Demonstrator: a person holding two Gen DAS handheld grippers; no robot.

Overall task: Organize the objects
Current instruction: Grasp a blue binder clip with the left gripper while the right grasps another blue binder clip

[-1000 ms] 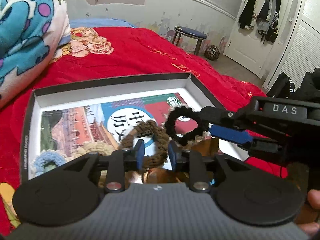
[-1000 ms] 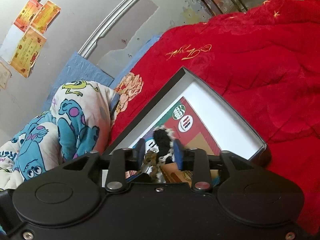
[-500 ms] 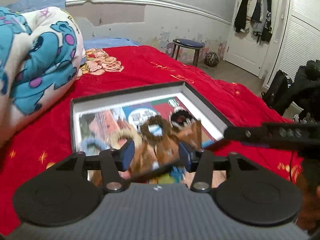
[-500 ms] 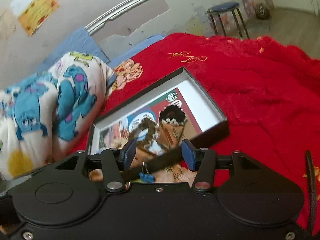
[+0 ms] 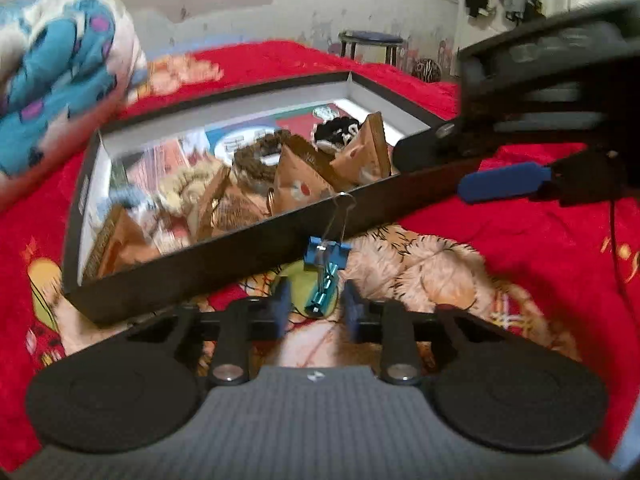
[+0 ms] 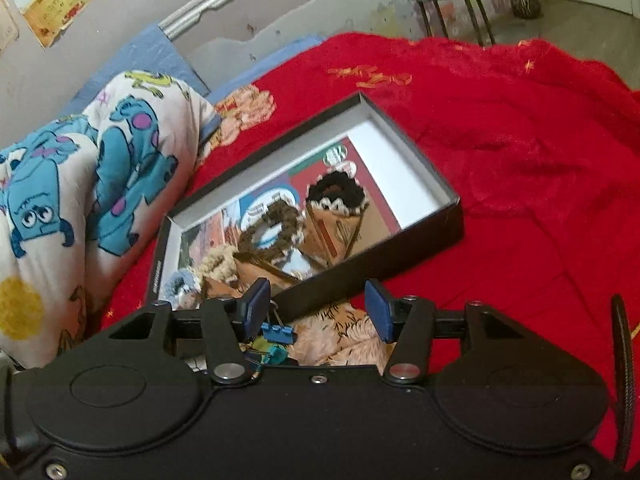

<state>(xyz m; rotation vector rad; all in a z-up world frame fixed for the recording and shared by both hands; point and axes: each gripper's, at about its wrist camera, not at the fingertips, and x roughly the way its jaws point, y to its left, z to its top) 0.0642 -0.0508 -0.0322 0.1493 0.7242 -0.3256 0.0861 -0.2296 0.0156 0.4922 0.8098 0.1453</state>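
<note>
A shallow black box (image 5: 256, 236) (image 6: 440, 236) lies on the red bedspread. It holds several crocheted scrunchies, among them a brown one (image 5: 256, 156) (image 6: 276, 224) and a black one (image 5: 336, 130) (image 6: 338, 190), with brown paper cones (image 5: 300, 184) (image 6: 332, 236). Blue binder clips (image 5: 326, 254) (image 6: 278, 334) lie just outside the box's near wall. My left gripper (image 5: 314, 306) is open with a blue clip between its fingers. My right gripper (image 6: 316, 310) is open and empty above the clips; it also shows in the left wrist view (image 5: 500, 182).
A Monsters Inc. quilt (image 6: 80, 184) (image 5: 56, 80) is bunched at the left of the box. A furry tan patch (image 5: 420, 268) (image 6: 340, 336) lies on the bedspread beside the clips. A stool (image 6: 452, 4) stands by the far wall.
Both grippers have pulled back out of the box to its near side. The right gripper let go of the black scrunchie, which now lies in the box, and opened wide.
</note>
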